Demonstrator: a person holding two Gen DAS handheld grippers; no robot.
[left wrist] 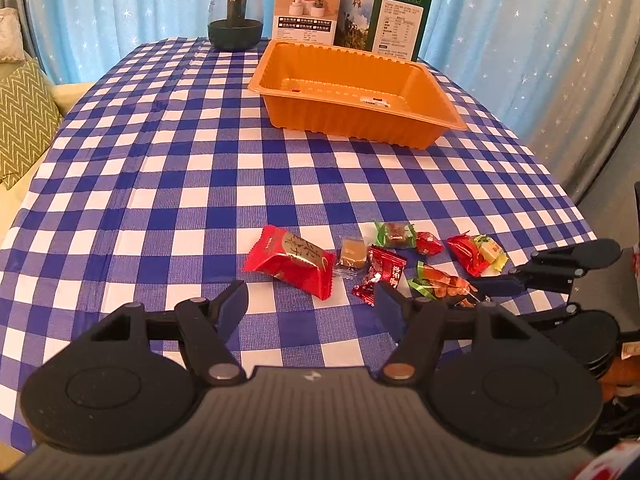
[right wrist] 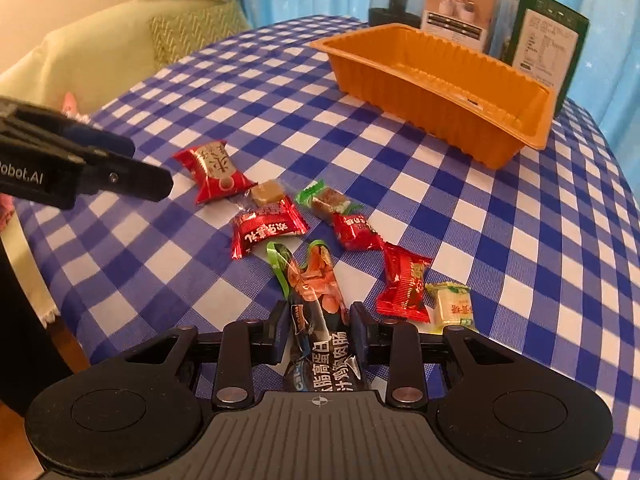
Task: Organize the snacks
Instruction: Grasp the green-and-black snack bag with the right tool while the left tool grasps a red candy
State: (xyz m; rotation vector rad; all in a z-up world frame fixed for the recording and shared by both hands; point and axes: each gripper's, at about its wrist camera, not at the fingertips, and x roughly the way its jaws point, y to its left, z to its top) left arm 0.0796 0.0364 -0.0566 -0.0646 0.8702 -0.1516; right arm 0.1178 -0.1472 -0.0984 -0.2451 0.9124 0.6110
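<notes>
Near the front edge of the checked table [left wrist: 160, 184], snack cluster, approx 8 pcs, all on the cloth.

- Sausage stick pack [right wrist: 316, 300], dark wrapper w/ green end: lies lengthwise between the right gripper [right wrist: 320, 336] fingers, pads closed against both its sides, grasping it; far end rests on the cloth.
- Big red packet [left wrist: 290, 262]: just ahead of the left gripper [left wrist: 308, 300], whose jaws are spread wide w/ nothing between them, held above the cloth near the front edge.
- Brown candy in clear wrap [left wrist: 352, 256]: beside the big red packet, touching the red foil packet [left wrist: 378, 276], which sits right by the left gripper's right finger.
- Green-wrapped candy [left wrist: 394, 234] and small red candy [left wrist: 429, 243]: behind the sausage pack.
- Red packet [right wrist: 404, 284] and pale yellow candy [right wrist: 452, 306]: side by side, just right of the right gripper.
- Orange tray [left wrist: 348, 118]: toward the far edge, well apart from the snacks.
- Behind tray at the far edge: dark glass jar [left wrist: 236, 14], 2 upright boxes, white box [left wrist: 308, 8] and green box [left wrist: 392, 20].
</notes>
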